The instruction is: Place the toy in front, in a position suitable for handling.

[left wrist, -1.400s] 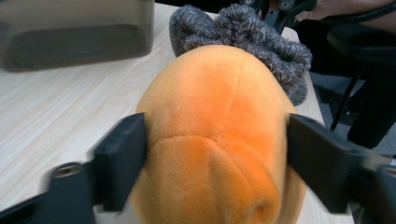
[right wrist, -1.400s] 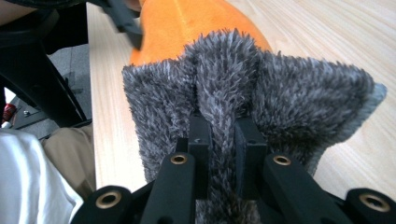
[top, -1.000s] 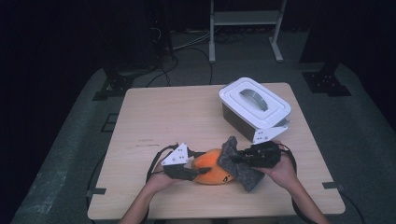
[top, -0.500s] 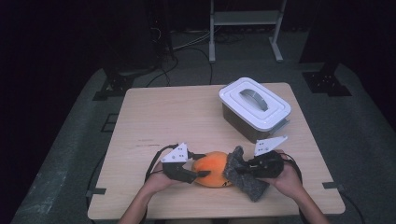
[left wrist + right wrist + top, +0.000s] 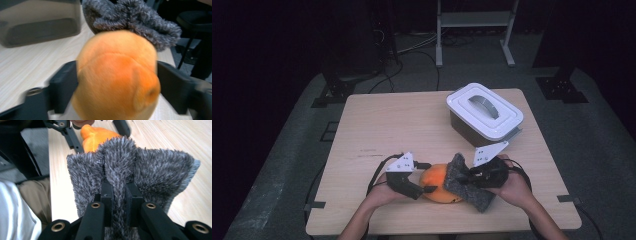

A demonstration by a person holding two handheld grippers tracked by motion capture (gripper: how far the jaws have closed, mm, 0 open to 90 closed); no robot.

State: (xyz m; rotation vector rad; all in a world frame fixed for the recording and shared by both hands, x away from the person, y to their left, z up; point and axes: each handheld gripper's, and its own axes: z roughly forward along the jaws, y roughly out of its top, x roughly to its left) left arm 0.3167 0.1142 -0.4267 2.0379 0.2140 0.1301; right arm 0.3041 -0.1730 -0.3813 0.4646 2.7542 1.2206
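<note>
Orange plush toy (image 5: 439,182) was bracketed by the left gripper (image 5: 424,184), fingers just spreading, pads seemingly off it. Grey furry cloth (image 5: 467,186) was pinched tight in the right gripper (image 5: 117,195), likely for wrapping the toy.

the desk (image 5: 377,125) was light wood with thin lines in it, smooth and not shiny. the orange toy (image 5: 115,75) looked soft and a bit fuzzy, like short plush cloth, and it was matt. the grey cloth (image 5: 150,172) was thick and very furry, with long rough hairs that stood up. the fingers (image 5: 107,195) of the right gripper (image 5: 119,192) were black hard plastic, matt, with little gold-coloured metal rings. the fingers (image 5: 63,85) of the left gripper (image 5: 424,177) looked the same black and matt. the box (image 5: 464,127) was see-through smoky plastic, and its lid (image 5: 504,122) was white, smooth plastic with a slight shine.
</note>
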